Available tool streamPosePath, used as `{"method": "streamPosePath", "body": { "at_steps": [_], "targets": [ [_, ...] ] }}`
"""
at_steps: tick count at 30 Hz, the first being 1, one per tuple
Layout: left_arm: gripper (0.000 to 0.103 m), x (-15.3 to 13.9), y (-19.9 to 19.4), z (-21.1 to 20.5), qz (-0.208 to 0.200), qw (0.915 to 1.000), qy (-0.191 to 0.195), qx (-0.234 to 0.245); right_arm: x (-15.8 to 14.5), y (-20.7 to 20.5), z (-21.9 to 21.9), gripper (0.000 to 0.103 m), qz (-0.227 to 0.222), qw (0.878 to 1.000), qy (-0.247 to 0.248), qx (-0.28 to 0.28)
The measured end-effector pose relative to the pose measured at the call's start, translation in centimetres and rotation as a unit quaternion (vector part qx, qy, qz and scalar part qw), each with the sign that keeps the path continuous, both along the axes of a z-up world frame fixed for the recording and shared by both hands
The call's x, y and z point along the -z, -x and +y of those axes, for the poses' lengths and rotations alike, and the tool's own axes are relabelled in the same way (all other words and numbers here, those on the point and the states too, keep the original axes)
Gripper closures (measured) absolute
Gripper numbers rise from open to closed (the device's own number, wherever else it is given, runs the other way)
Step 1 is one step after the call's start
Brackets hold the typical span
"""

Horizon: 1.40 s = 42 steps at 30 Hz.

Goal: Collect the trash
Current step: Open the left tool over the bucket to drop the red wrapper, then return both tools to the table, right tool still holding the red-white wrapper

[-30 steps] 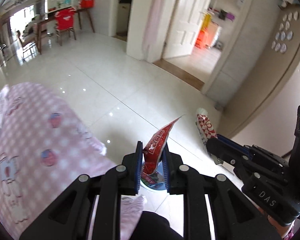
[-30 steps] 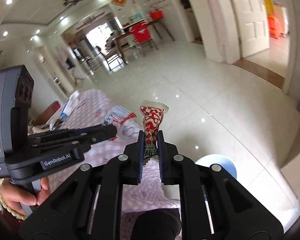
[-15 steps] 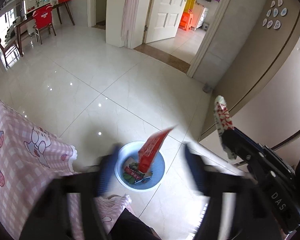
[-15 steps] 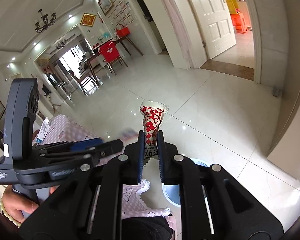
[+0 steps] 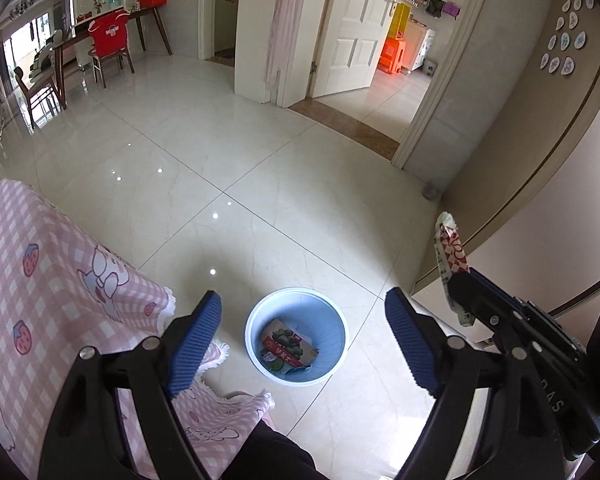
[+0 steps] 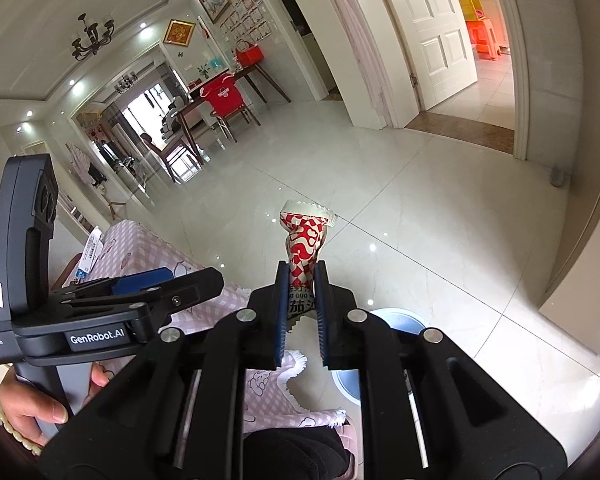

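My left gripper (image 5: 303, 330) is wide open and empty, held directly above a light blue bin (image 5: 332, 320) on the floor. Red and green wrappers (image 5: 287, 346) lie inside the bin. My right gripper (image 6: 302, 312) is shut on a red-and-white patterned wrapper (image 6: 305, 246) that sticks up between the fingers. In the left wrist view that wrapper (image 5: 451, 254) and the right gripper (image 5: 466, 292) show at the right, beside the bin. The bin's rim (image 6: 404, 318) shows just below the right gripper.
A table with a pink checked cloth (image 5: 52, 288) stands to the left, its corner hanging close to the bin. The left gripper's body (image 6: 100, 316) sits left of the right one. Glossy tiled floor (image 5: 260, 168) stretches ahead to doorways and a dining table.
My left gripper opened and the red wrapper it held dropped into the bin. Both grippers moved off the table toward the bin. The right gripper kept its grip.
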<state>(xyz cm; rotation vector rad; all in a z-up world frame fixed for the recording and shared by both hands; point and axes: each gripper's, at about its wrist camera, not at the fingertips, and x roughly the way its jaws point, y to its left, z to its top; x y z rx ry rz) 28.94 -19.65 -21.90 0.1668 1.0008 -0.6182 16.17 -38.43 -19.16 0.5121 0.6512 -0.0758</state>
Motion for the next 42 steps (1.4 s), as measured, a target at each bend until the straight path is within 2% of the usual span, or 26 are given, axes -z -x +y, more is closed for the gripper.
{"method": "streamPosePath", "body": {
  "at_steps": [12,15,16,18,19,32,37,42],
  "targets": [
    [0.021,-0.7,-0.6,2.2,-0.006,0.9997,0.006,-0.022,-0.2,-1.2,0.4,0.09,0.0,1.0,0.005,-0.006],
    [0.021,-0.9,-1.0,3.0,-0.009,0.9995,0.007,-0.03,-0.1,-1.7,0.7,0.087,-0.002,1.0,0.008,-0.008],
    [0.021,-0.9,-1.1,3.1,-0.009,0.9994,0.007,-0.032,0.0,-1.8,0.8,0.083,-0.001,1.0,0.01,-0.008],
    [0.021,-1.0,-1.3,3.6,-0.008,0.9993,0.008,-0.037,0.3,-2.1,0.8,0.061,0.0,1.0,0.012,-0.001],
    [0.021,-1.0,-1.4,3.8,-0.008,0.9992,0.008,-0.038,0.3,-2.0,0.8,0.045,0.0,1.0,0.015,0.006],
    [0.021,-1.8,-1.0,7.0,-0.017,0.9984,0.011,-0.052,-0.9,-2.5,3.4,0.045,-0.002,1.0,0.021,-0.022],
    [0.021,-2.7,-0.9,10.9,-0.037,0.9964,0.005,-0.077,-1.8,-3.7,7.2,0.045,-0.005,0.997,0.027,-0.066],
    [0.021,-3.8,-1.2,17.8,-0.078,0.9894,-0.028,-0.119,-2.6,-5.3,12.7,0.045,-0.009,0.991,0.031,-0.127]
  ]
}}
